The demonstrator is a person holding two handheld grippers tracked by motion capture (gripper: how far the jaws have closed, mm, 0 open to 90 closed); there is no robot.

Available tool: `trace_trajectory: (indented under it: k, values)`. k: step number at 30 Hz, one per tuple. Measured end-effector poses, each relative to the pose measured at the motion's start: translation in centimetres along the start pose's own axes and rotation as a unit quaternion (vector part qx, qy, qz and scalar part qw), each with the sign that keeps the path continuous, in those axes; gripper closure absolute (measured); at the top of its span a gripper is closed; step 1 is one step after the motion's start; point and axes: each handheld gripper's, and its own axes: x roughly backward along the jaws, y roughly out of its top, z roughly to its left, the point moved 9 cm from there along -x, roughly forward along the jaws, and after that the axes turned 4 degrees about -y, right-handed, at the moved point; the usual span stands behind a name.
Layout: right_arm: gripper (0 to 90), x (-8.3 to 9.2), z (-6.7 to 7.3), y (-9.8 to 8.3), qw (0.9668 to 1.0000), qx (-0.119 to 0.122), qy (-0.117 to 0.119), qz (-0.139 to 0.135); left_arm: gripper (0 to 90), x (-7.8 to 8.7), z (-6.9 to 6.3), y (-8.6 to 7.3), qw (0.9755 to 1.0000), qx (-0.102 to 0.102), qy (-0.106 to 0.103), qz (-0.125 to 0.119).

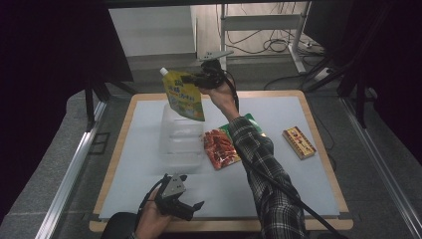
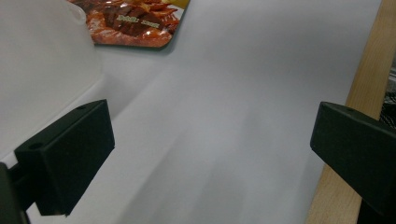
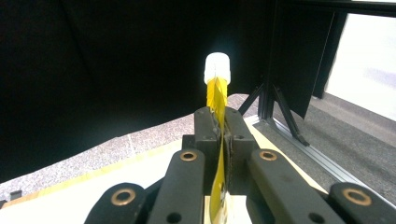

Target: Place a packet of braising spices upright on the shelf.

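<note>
A yellow spouted pouch [image 1: 185, 97] with a white cap [image 1: 163, 71] hangs in the air over a clear plastic container [image 1: 180, 137] at the middle of the white mat. My right gripper [image 1: 189, 78] is shut on the pouch's upper edge. In the right gripper view the jaws [image 3: 218, 126] pinch the yellow pouch [image 3: 216, 95] edge-on, its cap [image 3: 217, 67] sticking up past them. My left gripper [image 1: 194, 210] rests low near the table's front edge, open and holding nothing. In the left gripper view its gripper [image 2: 210, 149] has its jaws far apart over bare mat.
A red snack bag [image 1: 220, 148] lies right of the container, also seen as the red snack bag [image 2: 135, 21] ahead of the left gripper. A green packet [image 1: 251, 121] lies partly under the right forearm. A flat patterned box [image 1: 298, 142] lies at the right. The wooden table edge [image 2: 359, 93] runs alongside.
</note>
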Motion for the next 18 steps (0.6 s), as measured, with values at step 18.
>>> trace_trajectory:
  k: [18]
  values:
    - [85.6,-2.0,-0.9,-3.8,0.9996,-0.020,-0.001,0.021,0.0,-0.2,-0.1,-0.1,1.0000,-0.002,-0.005,0.005]
